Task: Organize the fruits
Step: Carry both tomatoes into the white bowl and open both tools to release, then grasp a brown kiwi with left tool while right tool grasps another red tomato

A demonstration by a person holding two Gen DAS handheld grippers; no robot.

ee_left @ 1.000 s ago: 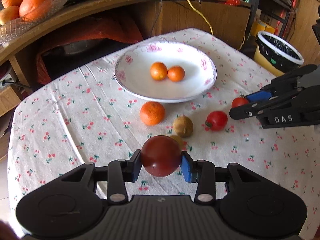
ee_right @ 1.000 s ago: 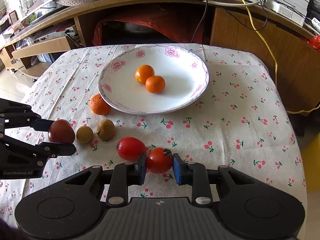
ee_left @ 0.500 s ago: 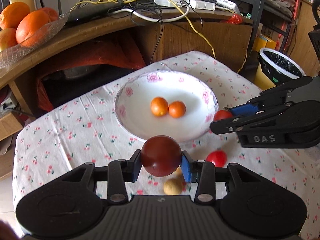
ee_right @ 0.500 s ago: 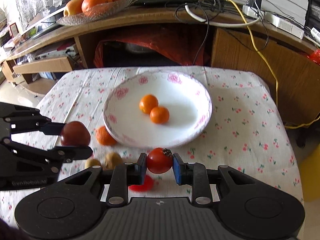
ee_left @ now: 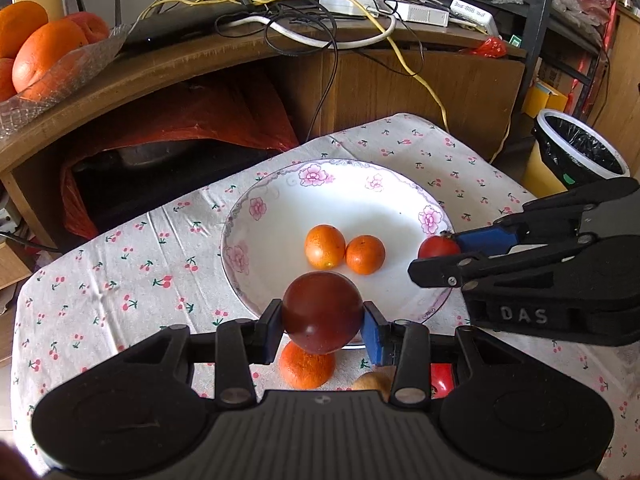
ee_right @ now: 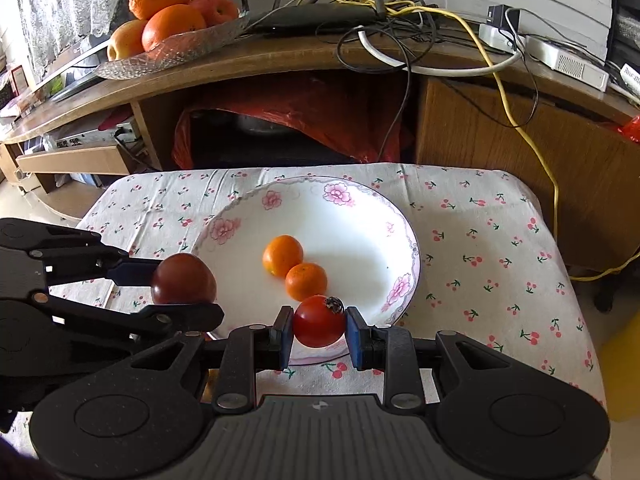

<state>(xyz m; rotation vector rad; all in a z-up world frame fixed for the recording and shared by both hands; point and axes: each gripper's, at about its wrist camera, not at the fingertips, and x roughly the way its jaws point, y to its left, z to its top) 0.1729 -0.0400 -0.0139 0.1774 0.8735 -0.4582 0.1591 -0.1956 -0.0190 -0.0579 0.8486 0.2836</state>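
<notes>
l gripper (ee_left: 322, 326) clamps dark plum (ee_left: 322, 312), r gripper (ee_right: 319, 334) clamps tomato (ee_right: 319, 321), both over bowl (ee_right: 404, 280).

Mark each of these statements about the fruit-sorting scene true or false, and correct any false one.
1. The left gripper is shut on a dark red tomato. True.
2. The right gripper is open with nothing between its fingers. False: it is shut on a bright red tomato.
3. Two small oranges lie touching in the flowered bowl. True.
4. The bowl has no fruit in it. False: the two small oranges lie in it.
5. A larger orange rests on the tablecloth outside the bowl. True.
</notes>
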